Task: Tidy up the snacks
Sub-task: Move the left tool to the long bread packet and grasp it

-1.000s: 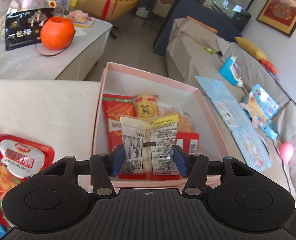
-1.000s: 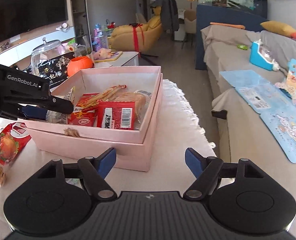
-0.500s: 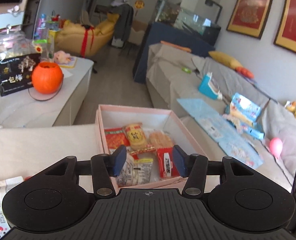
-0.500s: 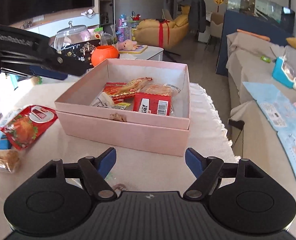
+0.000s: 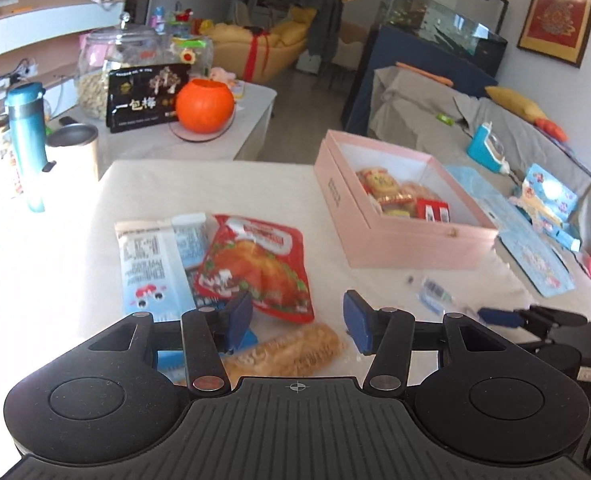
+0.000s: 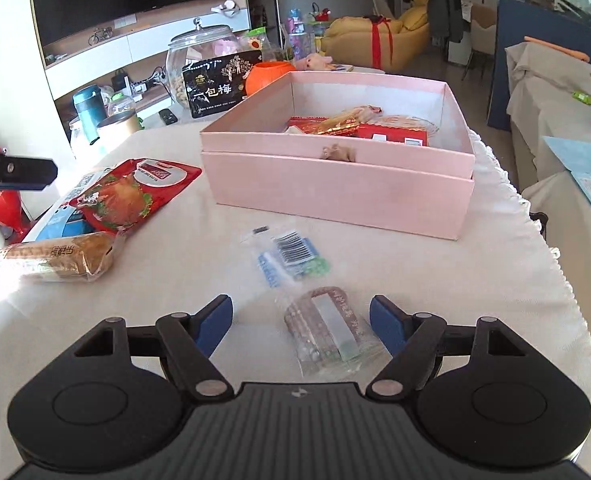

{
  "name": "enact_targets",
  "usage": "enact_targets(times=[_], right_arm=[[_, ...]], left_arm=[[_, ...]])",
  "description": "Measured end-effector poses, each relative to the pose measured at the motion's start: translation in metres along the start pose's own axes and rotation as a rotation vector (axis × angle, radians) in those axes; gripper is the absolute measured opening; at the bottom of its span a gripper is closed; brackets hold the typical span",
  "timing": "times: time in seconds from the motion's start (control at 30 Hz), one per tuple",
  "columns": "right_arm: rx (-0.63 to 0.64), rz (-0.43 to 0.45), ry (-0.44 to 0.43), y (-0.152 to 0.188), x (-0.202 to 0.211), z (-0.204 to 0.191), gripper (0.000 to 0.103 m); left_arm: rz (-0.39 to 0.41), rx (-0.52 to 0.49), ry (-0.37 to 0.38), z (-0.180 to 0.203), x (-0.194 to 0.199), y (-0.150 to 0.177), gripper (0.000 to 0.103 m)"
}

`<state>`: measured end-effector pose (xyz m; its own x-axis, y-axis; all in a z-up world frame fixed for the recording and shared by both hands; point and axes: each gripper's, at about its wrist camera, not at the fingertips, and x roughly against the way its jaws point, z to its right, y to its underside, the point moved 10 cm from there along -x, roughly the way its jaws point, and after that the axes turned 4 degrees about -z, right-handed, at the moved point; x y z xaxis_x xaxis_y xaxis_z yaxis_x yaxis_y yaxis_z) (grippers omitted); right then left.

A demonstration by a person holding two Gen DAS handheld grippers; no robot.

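Observation:
An open pink box (image 5: 399, 240) holding several snack packets stands at the table's far right. My left gripper (image 5: 297, 318) is open and empty, hovering over loose snacks: a red chicken packet (image 5: 255, 268), a white and blue packet (image 5: 147, 264) and a tan biscuit packet (image 5: 287, 354). My right gripper (image 6: 301, 322) is open low over the cloth in front of the pink box (image 6: 335, 188). A clear packet of brown discs (image 6: 327, 328) lies between its fingers, untouched. Just beyond it rests a clear blue packet with a barcode (image 6: 291, 256).
A side table beyond carries a glass jar (image 5: 107, 68), a black packet (image 5: 147, 98), an orange pumpkin pot (image 5: 204, 106), a teal bottle (image 5: 25, 144) and a cup (image 5: 73, 152). A sofa (image 5: 495, 128) with blue items lies right of the fringed table edge (image 6: 535, 216).
The left gripper let go of the white packet into the box and swung back left over the loose snacks. The right gripper drew back from the box toward the small packets.

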<state>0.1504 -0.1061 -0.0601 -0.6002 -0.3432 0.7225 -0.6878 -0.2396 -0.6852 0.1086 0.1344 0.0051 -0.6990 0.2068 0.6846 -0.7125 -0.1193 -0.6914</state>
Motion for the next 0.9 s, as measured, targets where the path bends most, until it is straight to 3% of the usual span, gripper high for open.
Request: enact_targets(times=[0.23, 0.53, 0.9], right_arm=[[0.007, 0.029, 0.072, 0.012, 0.011, 0.0, 0.077], [-0.034, 0.04, 0.111, 0.009, 0.008, 0.008, 0.077], [-0.028, 0.032, 0.128, 0.007, 0.003, 0.007, 0.081]], left_arm=[[-0.076, -0.052, -0.016, 0.004, -0.008, 0.031, 0.055], [-0.111, -0.187, -0.117, 0.014, -0.007, 0.04, 0.055], [-0.176, -0.327, -0.12, 0.015, -0.008, 0.04, 0.056]])
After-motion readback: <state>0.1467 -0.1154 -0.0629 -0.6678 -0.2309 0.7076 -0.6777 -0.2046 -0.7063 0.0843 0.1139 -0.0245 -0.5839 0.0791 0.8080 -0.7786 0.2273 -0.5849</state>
